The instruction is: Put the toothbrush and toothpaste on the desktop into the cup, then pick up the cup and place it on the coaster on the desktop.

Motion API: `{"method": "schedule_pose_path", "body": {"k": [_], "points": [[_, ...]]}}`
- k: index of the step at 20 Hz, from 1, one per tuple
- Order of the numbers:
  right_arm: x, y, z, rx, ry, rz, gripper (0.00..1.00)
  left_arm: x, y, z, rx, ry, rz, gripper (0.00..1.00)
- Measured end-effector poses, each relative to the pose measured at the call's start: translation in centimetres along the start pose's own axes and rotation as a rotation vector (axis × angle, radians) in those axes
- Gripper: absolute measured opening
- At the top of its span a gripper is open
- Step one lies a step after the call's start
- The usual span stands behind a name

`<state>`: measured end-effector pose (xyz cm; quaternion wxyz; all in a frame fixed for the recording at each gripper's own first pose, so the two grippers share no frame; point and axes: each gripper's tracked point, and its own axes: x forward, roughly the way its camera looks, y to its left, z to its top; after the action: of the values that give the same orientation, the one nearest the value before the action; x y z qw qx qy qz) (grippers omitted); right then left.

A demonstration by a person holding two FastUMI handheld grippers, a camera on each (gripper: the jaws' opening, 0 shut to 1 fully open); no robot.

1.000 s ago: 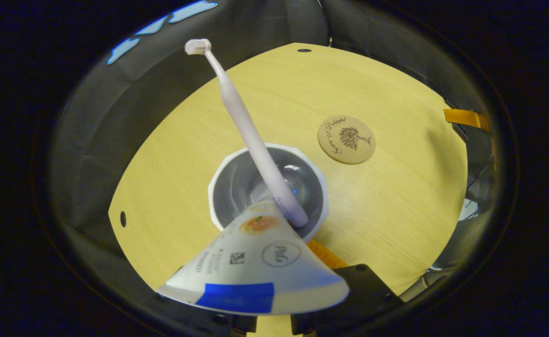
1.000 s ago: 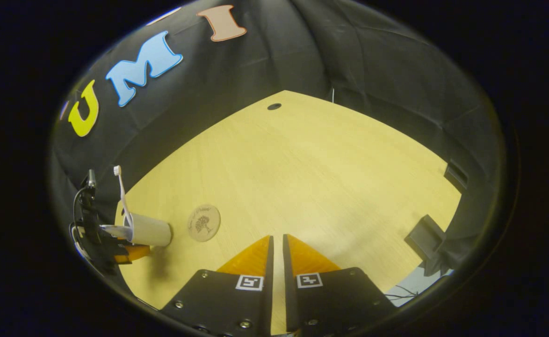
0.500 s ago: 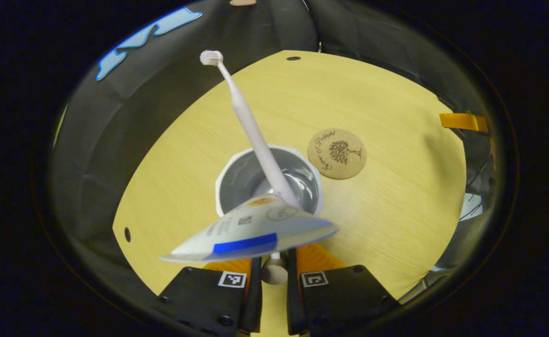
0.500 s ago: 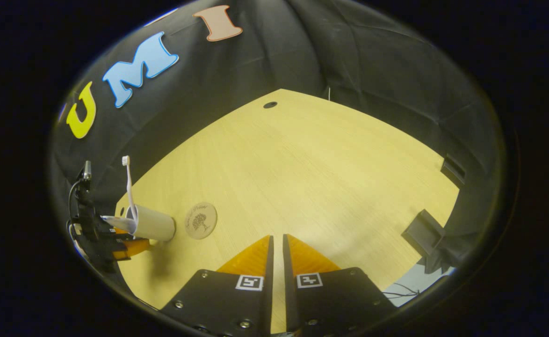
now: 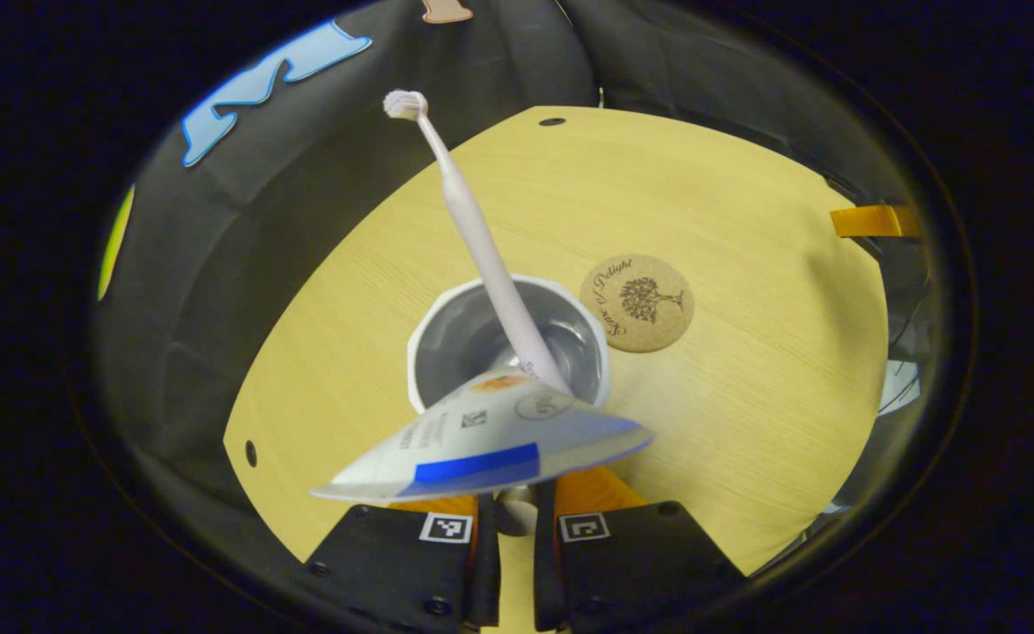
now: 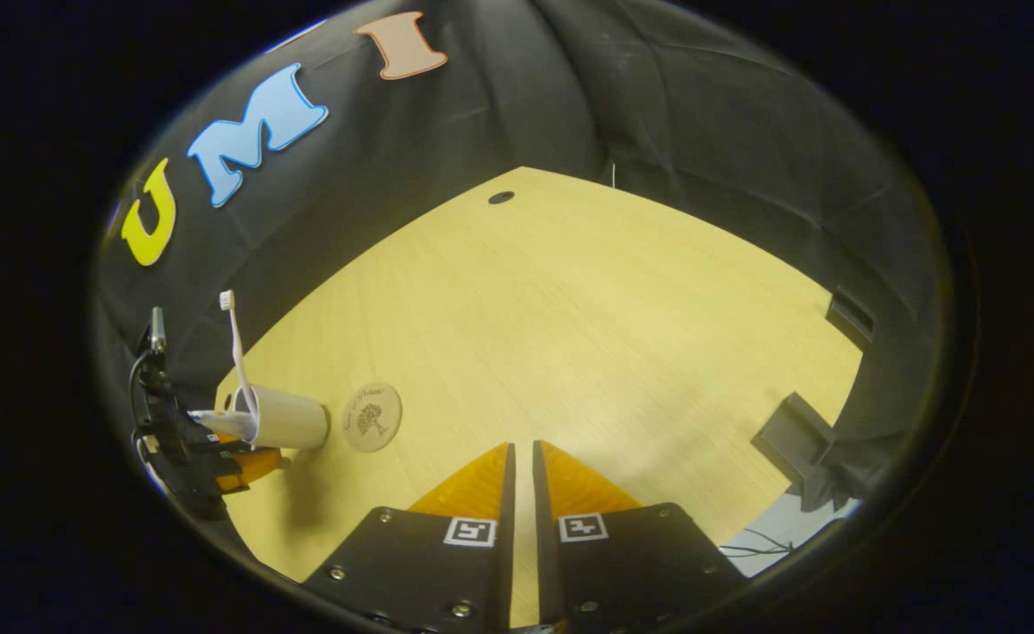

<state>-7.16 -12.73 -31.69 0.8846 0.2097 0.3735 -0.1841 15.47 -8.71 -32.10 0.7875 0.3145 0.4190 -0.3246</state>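
The cork coaster (image 5: 637, 303) lay just beside the white cup (image 5: 506, 352) on the wooden table (image 5: 746, 423), and the toothbrush (image 5: 479, 242) leaned inside the cup, bristles up, with nothing between cup and coaster. The left tool (image 5: 514, 511) was clamped on the cap end of the toothpaste tube (image 5: 482, 440), whose flared tail blocked the cup's near rim and hid the fingertips. Well off to the side, the right tool (image 6: 522, 467) hung over bare table with fingers nearly together, gripping nothing; there the tube was too small to make out.
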Motion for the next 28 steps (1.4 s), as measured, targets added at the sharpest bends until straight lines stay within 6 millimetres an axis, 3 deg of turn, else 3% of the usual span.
{"method": "schedule_pose_path", "body": {"k": [11,20,28], "points": [[0.2,-0.1,0.2,0.010,-0.002,0.005,0.12,-1.6,-2.1,3.3,0.053,-0.059,-0.058,0.20],[-0.2,-0.7,0.6,0.054,-0.014,0.001,0.12,-0.2,-5.9,6.7,0.112,-0.060,-0.133,0.22],[0.1,-1.9,1.1,0.125,-0.033,-0.005,0.12,0.5,-6.7,5.8,0.143,0.013,-0.180,0.22]]}}
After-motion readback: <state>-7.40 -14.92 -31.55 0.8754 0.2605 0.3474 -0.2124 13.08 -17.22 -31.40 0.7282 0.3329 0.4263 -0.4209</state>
